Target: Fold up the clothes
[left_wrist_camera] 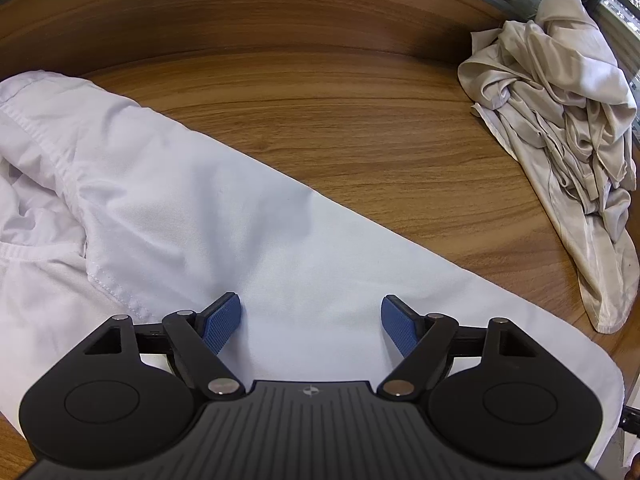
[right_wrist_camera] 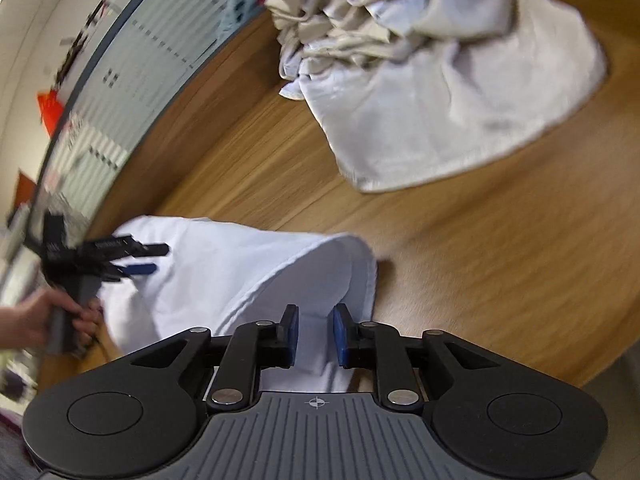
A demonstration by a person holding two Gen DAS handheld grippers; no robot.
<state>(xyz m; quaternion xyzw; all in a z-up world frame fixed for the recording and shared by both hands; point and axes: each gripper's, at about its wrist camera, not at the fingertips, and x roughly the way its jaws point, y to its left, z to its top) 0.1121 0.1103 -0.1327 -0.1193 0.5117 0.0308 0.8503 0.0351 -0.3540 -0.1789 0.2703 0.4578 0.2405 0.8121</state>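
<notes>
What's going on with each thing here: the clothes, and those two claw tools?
White garment: spread on the table, one edge folded over, not yet neatly folded.
Beige pile: crumpled heap, unfolded, lying apart from the white garment.
Left gripper: open wide above the white garment, gripping nothing.
Right gripper: slightly open, white cloth between its fingers, pads not pressing it.
Table: wooden, bare between the two garments.

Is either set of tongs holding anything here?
No. Left tongs open above the white garment; right tongs slightly apart, its folded edge between them, unpinched.
</notes>
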